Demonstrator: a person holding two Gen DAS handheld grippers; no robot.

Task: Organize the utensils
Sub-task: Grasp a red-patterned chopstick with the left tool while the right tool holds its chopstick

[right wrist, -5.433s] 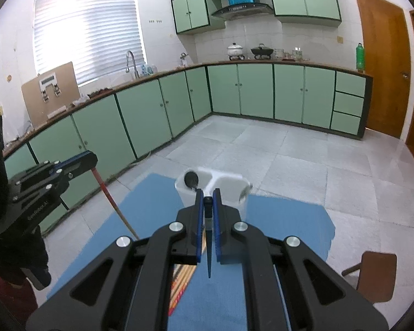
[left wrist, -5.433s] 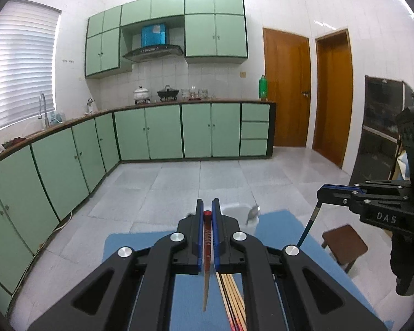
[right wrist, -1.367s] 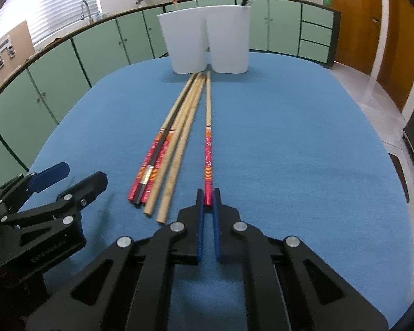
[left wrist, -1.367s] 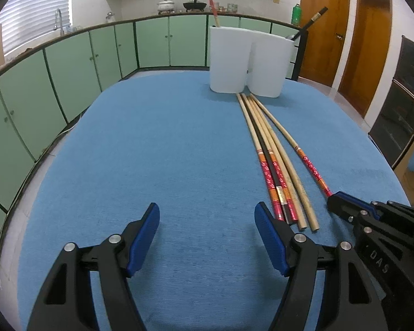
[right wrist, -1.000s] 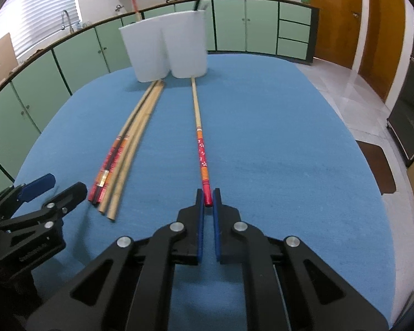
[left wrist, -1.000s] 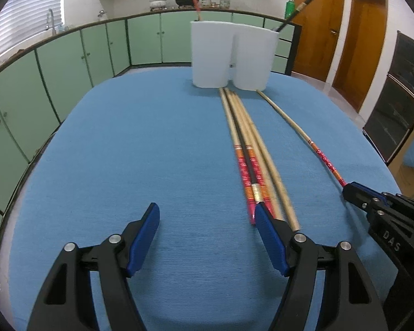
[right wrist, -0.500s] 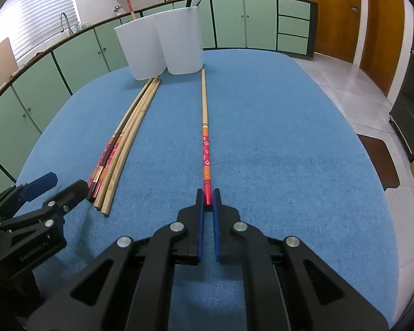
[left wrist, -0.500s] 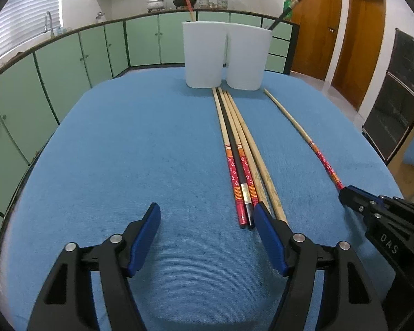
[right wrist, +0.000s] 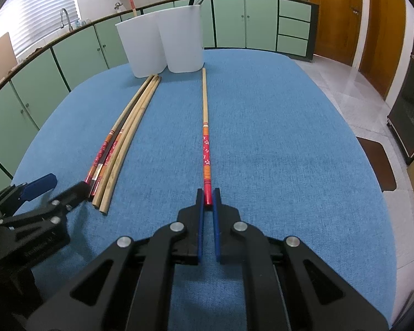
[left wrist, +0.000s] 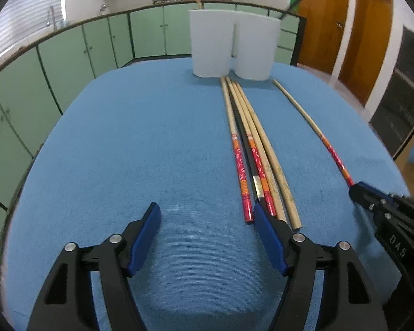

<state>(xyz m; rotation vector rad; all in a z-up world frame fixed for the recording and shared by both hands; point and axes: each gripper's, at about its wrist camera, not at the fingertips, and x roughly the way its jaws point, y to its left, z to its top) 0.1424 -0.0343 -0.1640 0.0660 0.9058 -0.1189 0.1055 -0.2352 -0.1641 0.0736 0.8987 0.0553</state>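
Since half a second ago I'm sliding the left tool [left wrist: 207, 237] right, jaws spread wide, its right pad now touching the chopstick bundle [left wrist: 255, 149] ends on the tabletop [left wrist: 124, 151]. Right tool [right wrist: 207, 195] is clenching the red end of the lone chopstick [right wrist: 205, 138], which is running straight ahead toward the white holder [right wrist: 162, 44].

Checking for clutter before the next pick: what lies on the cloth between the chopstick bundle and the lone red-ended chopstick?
Only bare blue cloth separates the bundle from the lone chopstick in the right wrist view.
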